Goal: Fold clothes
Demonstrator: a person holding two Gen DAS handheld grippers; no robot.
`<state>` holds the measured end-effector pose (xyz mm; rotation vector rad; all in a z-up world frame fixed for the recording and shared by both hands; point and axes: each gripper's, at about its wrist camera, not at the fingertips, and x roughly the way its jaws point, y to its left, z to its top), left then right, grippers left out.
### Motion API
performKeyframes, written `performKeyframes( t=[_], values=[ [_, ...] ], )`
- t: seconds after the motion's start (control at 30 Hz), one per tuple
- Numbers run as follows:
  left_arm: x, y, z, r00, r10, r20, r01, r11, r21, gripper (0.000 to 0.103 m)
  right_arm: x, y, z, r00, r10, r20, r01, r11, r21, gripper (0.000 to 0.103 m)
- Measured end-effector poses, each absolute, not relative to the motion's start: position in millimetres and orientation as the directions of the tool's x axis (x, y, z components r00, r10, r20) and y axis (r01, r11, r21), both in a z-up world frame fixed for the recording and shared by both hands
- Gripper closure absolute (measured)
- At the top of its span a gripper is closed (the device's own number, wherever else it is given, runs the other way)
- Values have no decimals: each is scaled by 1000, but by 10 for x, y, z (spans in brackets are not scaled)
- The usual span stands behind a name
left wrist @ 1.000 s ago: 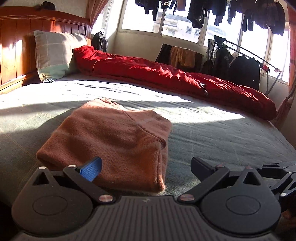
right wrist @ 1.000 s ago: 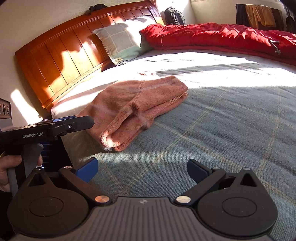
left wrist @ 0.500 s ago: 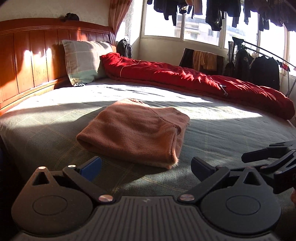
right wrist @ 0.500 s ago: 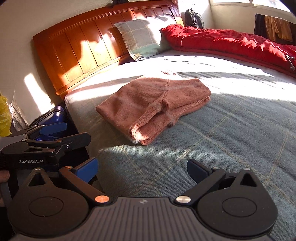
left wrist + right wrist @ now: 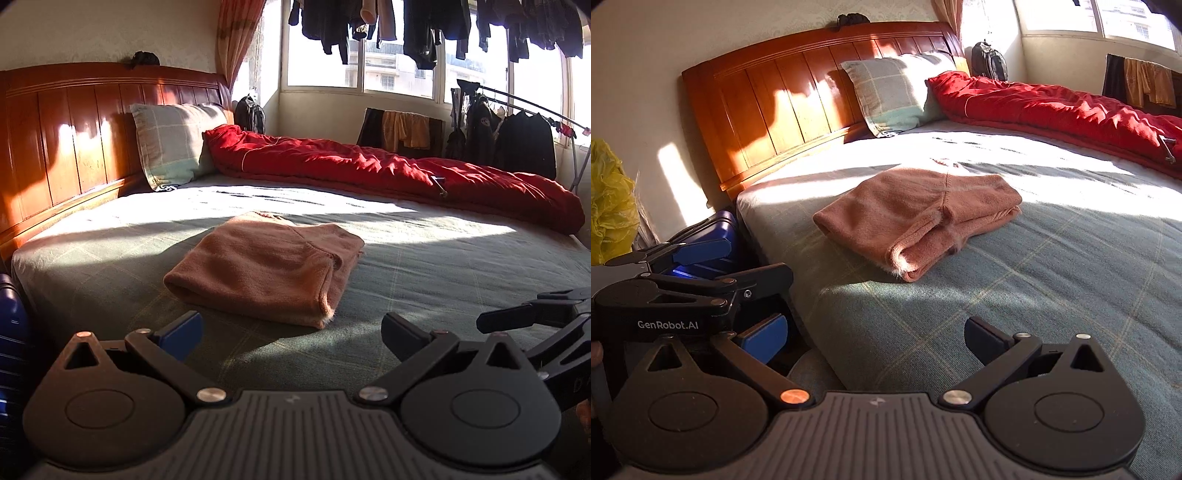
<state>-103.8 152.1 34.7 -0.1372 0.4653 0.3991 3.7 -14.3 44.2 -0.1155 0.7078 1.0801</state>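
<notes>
A brown fleece garment (image 5: pixel 266 269) lies folded into a thick rectangle on the grey-green bed sheet (image 5: pixel 443 266); it also shows in the right wrist view (image 5: pixel 916 218). My left gripper (image 5: pixel 291 328) is open and empty, well short of the garment's near edge. My right gripper (image 5: pixel 875 332) is also open and empty, back over the bed's corner. Each gripper shows in the other's view: the right gripper (image 5: pixel 532 317) at the far right, the left gripper (image 5: pixel 709 266) beside the bed at the left.
A red quilt (image 5: pixel 406 173) lies along the far side of the bed, a checked pillow (image 5: pixel 173 144) against the wooden headboard (image 5: pixel 74 136). A blue suitcase (image 5: pixel 716 229) and a yellow bag (image 5: pixel 609 206) stand beside the bed. Clothes hang on a rack (image 5: pixel 517 140) by the window.
Both grippers have pulled back from the folded garment, which now lies farther off and smaller in both views. The garment itself has not moved. Both stay open.
</notes>
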Motion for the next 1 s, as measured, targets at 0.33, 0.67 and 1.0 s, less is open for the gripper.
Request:
performKeyframes(
  t=[0.33, 0.67, 1.0],
  values=[
    [-1284, 1444, 382, 817, 334, -471, -419, 904, -86, 1, -276, -325, 515, 305, 769, -562, -845, 491, 212, 0],
    [-1357, 1439, 280, 711, 356, -606, -499, 863, -78, 0, -474, -310, 524, 346, 734, -584, -842, 518, 152, 0],
    [-1443, 1430, 260, 703, 355, -616, -495, 866, -66, 0, -524, -273, 492, 357, 711, -606, -838, 531, 129, 0]
  ],
)
